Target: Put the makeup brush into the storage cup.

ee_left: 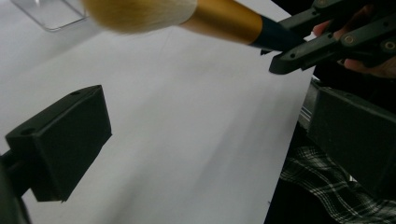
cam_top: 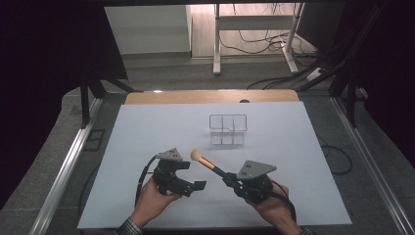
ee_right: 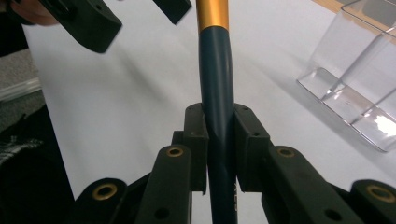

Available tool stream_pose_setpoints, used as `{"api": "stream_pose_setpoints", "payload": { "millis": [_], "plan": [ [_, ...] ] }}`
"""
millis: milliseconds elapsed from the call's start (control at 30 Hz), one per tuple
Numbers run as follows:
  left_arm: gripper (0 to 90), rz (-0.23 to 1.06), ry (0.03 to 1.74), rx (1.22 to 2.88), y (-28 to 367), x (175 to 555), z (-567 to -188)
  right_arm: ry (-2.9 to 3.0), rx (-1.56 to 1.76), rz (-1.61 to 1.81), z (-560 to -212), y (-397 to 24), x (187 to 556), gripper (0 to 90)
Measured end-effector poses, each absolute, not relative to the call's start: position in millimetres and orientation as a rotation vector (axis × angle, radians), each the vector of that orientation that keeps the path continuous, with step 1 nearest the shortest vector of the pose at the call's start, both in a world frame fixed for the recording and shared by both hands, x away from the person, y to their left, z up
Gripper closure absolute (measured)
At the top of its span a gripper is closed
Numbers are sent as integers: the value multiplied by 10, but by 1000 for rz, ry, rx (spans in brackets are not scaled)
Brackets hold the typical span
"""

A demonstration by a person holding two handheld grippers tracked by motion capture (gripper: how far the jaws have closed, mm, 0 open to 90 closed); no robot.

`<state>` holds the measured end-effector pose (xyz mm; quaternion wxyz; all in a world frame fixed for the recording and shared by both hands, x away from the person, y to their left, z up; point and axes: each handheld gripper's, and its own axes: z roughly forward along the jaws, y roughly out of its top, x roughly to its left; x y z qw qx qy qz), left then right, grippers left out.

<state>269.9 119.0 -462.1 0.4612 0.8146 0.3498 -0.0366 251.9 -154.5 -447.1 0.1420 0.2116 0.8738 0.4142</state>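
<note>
A makeup brush [cam_top: 208, 163] with tan bristles, a gold ferrule and a dark blue handle is held off the white mat, its bristles pointing up-left. My right gripper [cam_top: 230, 180] is shut on the handle; in the right gripper view the pads [ee_right: 197, 135] clamp the handle [ee_right: 215, 70] from both sides. My left gripper [cam_top: 192, 175] is open just left of the brush with nothing between its jaws. In the left gripper view the bristles [ee_left: 140, 11] cross the top, above my open left gripper [ee_left: 205, 140]. A clear plastic organizer [cam_top: 227, 129] with compartments stands beyond the brush.
The white mat [cam_top: 147, 127] covers a wooden table [cam_top: 210, 96]. The organizer [ee_right: 355, 93] stands close on the right in the right gripper view. Metal rails run along both sides of the table, and cables and desk legs lie on the floor behind.
</note>
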Motion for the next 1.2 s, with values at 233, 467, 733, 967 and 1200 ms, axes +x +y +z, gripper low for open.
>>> {"api": "stream_pose_setpoints", "payload": {
  "millis": [233, 467, 733, 967, 1200],
  "plan": [
    [40, -148, 824, 1992, 1108, 2745, -4628, 2527, 576, 1233, -4494, -1477, 2472, 769],
    [260, -213, 817, 1940, 1140, 2771, -4621, 2575, 554, 1225, -4548, -1423, 2459, 768],
    [692, -415, 819, 1798, 1257, 2843, -4698, 2684, 542, 1092, -4673, -1328, 2475, 761],
    [697, -299, 834, 1861, 1271, 2798, -4602, 2704, 542, 1093, -4667, -1310, 2488, 358],
    [696, -247, 832, 1890, 1256, 2770, -4558, 2684, 693, 1151, -4703, -1316, 2570, 12]
  ]
}}
